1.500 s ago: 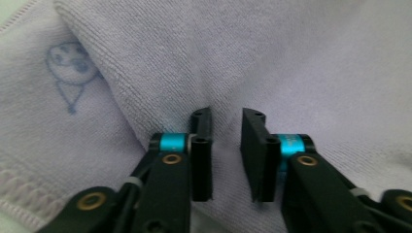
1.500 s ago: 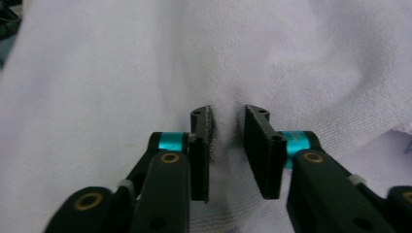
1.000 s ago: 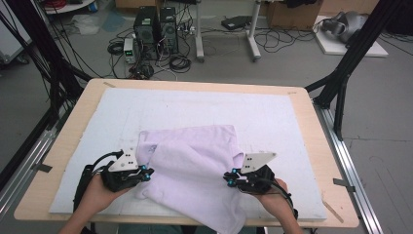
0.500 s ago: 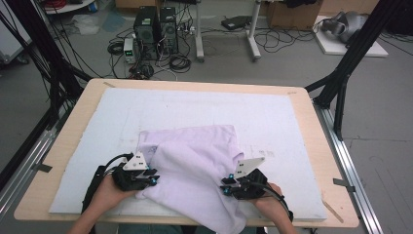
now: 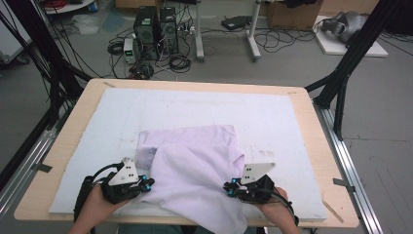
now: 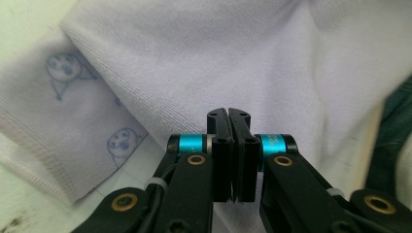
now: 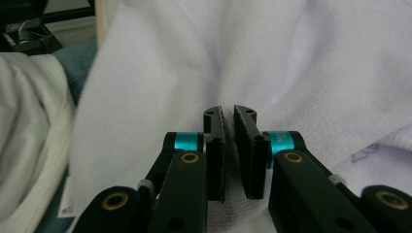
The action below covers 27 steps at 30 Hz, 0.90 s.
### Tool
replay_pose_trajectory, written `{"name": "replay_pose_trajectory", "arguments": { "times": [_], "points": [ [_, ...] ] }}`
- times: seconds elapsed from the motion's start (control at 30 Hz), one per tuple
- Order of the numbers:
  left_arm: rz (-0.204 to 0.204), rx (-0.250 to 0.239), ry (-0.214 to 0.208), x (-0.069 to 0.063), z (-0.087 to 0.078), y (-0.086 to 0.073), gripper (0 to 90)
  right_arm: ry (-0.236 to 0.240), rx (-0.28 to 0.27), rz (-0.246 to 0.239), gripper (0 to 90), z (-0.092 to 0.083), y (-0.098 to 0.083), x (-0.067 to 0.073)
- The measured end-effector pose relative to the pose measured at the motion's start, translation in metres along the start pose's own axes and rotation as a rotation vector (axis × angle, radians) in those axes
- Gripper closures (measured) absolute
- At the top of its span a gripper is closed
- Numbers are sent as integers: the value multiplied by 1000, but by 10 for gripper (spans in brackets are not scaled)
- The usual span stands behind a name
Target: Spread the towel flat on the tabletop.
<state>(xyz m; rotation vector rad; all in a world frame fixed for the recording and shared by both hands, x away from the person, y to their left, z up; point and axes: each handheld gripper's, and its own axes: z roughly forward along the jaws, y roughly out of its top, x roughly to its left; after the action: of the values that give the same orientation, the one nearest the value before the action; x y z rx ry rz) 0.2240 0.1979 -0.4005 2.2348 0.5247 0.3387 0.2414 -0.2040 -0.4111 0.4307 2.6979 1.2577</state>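
The lavender towel (image 5: 195, 170) runs off the bottom edge of the high view, so its near hem is cut off. In the left gripper view, whether any cloth sits between the closed jaws cannot be told. In the right gripper view, the narrow slit between the jaws is too dark to read. The person's forearms (image 5: 90, 217) leave the bottom edge.
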Motion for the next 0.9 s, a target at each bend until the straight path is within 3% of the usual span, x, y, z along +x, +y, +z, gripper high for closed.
{"name": "replay_pose_trajectory", "arguments": {
  "times": [0.17, 0.23, 0.3, 0.4, 0.53, 0.67, 0.7, 0.8, 0.83, 0.9],
  "points": [
    [-3, -49, -47, -14, -23, 3, 865, 60, -29, -20, 828, -19, 4, 19],
    [-9, -66, -49, -16, -28, 6, 748, 97, -64, -7, 775, -27, 6, 20],
    [-2, -69, -35, -11, -28, 10, 642, 74, -70, -4, 745, -31, 8, 17],
    [-3, -70, -20, -1, -15, 13, 611, 31, -70, 6, 698, -28, 13, 6],
    [-28, -20, -18, 13, 20, 6, 618, 5, 10, -1, 640, -4, 15, -9],
    [-39, 60, -28, 19, 50, -4, 629, -4, 95, 29, 639, 25, 4, -21],
    [-37, 53, -40, 19, 53, -7, 664, -1, 111, 30, 657, 31, 1, -22],
    [-33, 37, -54, 16, 50, -9, 843, -7, 81, 34, 772, 35, -4, -20],
    [-25, 44, -49, 14, 48, -9, 861, -2, 78, 26, 831, 33, -4, -20],
    [-14, 40, -37, 9, 41, -9, 869, -1, 71, 8, 859, 31, -2, -17]
  ]
}}
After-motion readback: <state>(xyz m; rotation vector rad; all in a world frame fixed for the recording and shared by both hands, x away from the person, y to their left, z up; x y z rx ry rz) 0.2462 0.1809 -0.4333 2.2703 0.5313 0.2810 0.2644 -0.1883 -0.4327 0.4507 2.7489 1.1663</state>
